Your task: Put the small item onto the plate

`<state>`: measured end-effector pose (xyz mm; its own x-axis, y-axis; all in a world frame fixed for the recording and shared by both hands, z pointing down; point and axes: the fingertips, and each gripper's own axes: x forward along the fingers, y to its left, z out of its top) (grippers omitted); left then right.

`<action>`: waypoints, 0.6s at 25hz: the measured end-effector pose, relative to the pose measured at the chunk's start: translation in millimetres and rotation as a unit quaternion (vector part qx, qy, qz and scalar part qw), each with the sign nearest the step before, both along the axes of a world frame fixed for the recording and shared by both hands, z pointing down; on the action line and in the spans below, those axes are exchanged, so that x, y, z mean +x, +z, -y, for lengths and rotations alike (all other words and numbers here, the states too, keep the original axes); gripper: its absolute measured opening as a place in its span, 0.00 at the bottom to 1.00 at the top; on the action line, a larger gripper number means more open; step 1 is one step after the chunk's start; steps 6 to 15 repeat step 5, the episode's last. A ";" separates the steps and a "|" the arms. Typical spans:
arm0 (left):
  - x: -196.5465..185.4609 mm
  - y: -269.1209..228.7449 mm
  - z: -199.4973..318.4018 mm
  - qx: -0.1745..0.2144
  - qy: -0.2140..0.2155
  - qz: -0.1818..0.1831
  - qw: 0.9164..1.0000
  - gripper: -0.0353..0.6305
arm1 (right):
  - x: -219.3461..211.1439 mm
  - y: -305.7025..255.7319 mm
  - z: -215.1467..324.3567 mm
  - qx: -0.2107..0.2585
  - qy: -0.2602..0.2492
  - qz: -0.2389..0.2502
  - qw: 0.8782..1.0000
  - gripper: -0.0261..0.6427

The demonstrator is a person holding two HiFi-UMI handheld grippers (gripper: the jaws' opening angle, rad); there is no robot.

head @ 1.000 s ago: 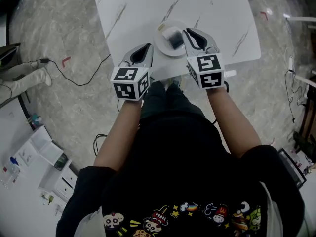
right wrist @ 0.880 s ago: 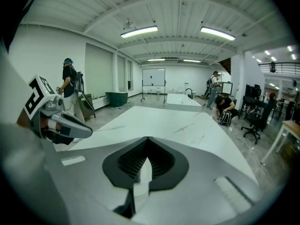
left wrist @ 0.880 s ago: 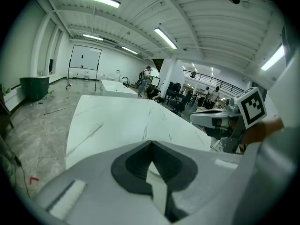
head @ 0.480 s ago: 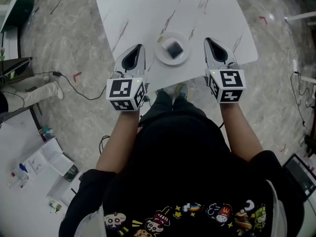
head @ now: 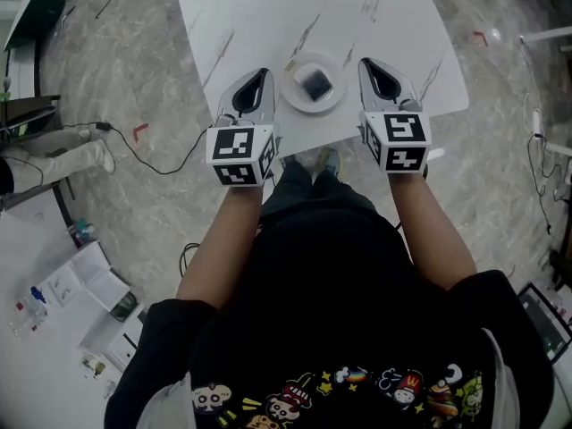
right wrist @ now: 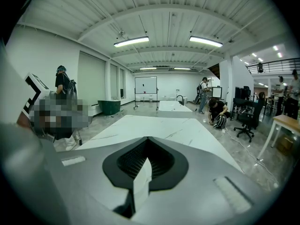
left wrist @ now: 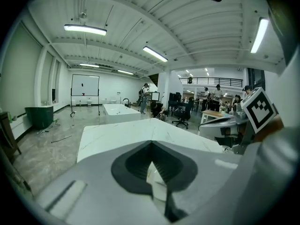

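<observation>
A small dark item (head: pixel 315 83) lies in the middle of a round white plate (head: pixel 293 96) near the front edge of the white marble table (head: pixel 268 16). My left gripper (head: pixel 262 72) hovers just left of the plate, shut with nothing in it. My right gripper (head: pixel 365 61) hovers just right of the plate, also shut and empty. Neither touches the plate or the item. In the left gripper view the left gripper (left wrist: pixel 151 143) has its tips together over the bare tabletop. The right gripper (right wrist: pixel 147 138) looks the same in the right gripper view. Plate and item are hidden in both gripper views.
The table's front edge (head: pixel 304 146) runs just ahead of the person's feet (head: pixel 315 162). A black cable (head: pixel 161 164) trails over the marble floor at left. White boxes and papers (head: pixel 80 284) lie at the lower left. Several people and office chairs (left wrist: pixel 180 114) stand far behind the table.
The right gripper, which was over the plate beside the item, has drawn away to the right. Both grippers have lifted and now flank the plate. The item stays on the plate.
</observation>
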<state>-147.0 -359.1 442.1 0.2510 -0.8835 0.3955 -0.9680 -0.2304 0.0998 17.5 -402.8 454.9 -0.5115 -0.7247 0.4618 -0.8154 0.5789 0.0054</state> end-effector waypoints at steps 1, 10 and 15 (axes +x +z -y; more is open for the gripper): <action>-0.5 2.2 -0.1 -0.005 -0.002 -0.001 1.000 0.05 | -0.6 1.3 -0.1 -0.001 0.000 -0.001 1.000 0.07; -1.8 4.4 -1.8 -0.014 -0.010 -0.004 1.000 0.05 | -0.2 0.5 -2.9 -0.001 -0.003 -0.005 1.000 0.07; -1.8 4.4 -1.8 -0.014 -0.010 -0.004 1.000 0.05 | -0.2 0.5 -2.9 -0.001 -0.003 -0.005 1.000 0.07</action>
